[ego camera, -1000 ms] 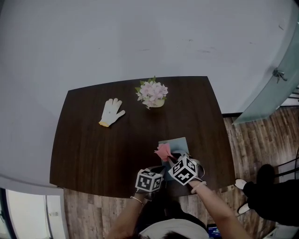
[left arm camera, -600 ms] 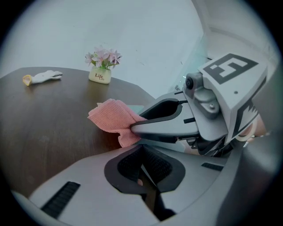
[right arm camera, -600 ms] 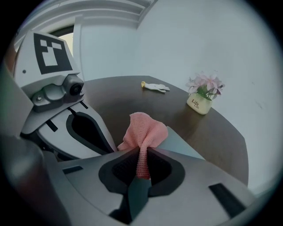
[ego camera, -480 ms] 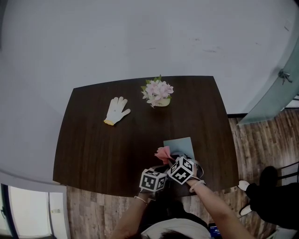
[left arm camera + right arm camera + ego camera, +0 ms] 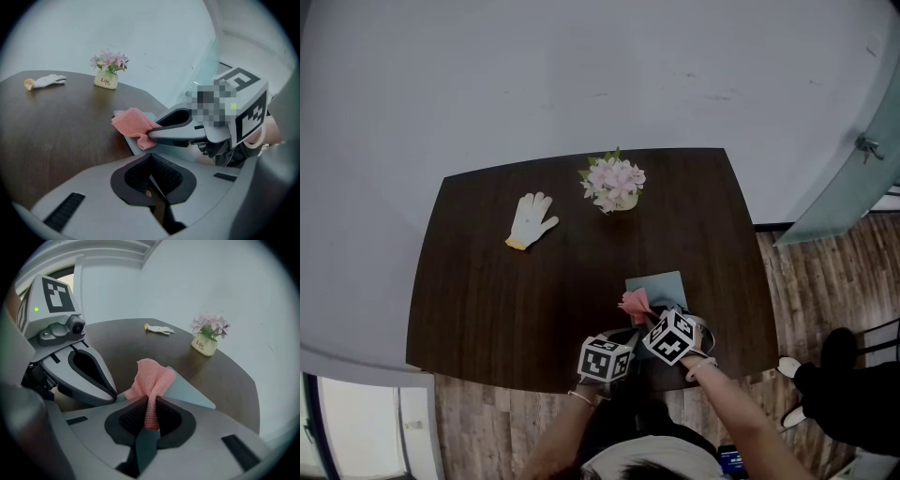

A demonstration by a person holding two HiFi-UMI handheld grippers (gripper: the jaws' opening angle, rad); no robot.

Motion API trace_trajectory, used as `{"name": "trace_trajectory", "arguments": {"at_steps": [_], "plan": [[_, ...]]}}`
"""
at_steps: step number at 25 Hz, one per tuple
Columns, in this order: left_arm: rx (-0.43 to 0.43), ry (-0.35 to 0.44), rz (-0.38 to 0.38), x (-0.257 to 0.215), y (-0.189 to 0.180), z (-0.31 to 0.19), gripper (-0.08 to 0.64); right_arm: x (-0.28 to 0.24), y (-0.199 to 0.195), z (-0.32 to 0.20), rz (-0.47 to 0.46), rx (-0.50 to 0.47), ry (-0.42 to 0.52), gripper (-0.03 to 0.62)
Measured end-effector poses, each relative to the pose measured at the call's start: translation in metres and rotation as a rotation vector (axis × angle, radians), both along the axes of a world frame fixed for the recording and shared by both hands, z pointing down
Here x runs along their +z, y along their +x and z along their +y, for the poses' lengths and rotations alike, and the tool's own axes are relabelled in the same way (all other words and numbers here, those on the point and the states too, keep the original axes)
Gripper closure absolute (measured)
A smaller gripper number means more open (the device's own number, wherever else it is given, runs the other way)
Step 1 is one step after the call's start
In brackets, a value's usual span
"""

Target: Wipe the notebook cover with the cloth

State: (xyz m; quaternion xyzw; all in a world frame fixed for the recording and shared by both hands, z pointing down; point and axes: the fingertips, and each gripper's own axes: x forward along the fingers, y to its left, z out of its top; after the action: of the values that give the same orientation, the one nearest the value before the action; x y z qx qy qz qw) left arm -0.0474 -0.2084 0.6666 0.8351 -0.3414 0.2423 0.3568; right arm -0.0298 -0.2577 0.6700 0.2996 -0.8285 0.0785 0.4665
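Pink cloth (image 5: 154, 378) between right gripper (image 5: 149, 404) fingers (image 5: 129, 418)

Likely an office or meeting room: dark wood surface (image 5: 487, 300), bare white wall (image 5: 581, 75), plank floor (image 5: 806, 272), glass door (image 5: 853, 178), flower pot (image 5: 614, 185).

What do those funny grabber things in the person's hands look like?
The left hand-held gripper and right hand-held gripper are both smooth grey plastic, with black ribbed pads inside the jaws. Each carries a white cube printed with black square markers; a small green light glows on the left one's. A thin band circles each wrist.
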Motion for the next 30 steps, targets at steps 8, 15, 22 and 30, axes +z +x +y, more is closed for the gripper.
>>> {"name": "trace_trajectory", "arguments": {"at_steps": [8, 15, 22, 30], "plan": [[0.001, -0.002, 0.006, 0.000, 0.000, -0.001, 0.541, 0.002, 0.026, -0.003, 0.029, 0.048, 0.013, 0.545], [0.003, -0.003, 0.008, 0.000, 0.000, 0.000, 0.541, 0.002, 0.057, -0.004, 0.054, 0.109, 0.018, 0.545], [-0.003, -0.010, 0.018, -0.001, 0.001, 0.000, 0.541, 0.002, 0.089, -0.006, 0.074, 0.171, 0.023, 0.545], [0.009, -0.001, -0.002, 0.000, 0.004, 0.002, 0.540, 0.002, 0.114, -0.004, 0.086, 0.236, 0.031, 0.545]]}}
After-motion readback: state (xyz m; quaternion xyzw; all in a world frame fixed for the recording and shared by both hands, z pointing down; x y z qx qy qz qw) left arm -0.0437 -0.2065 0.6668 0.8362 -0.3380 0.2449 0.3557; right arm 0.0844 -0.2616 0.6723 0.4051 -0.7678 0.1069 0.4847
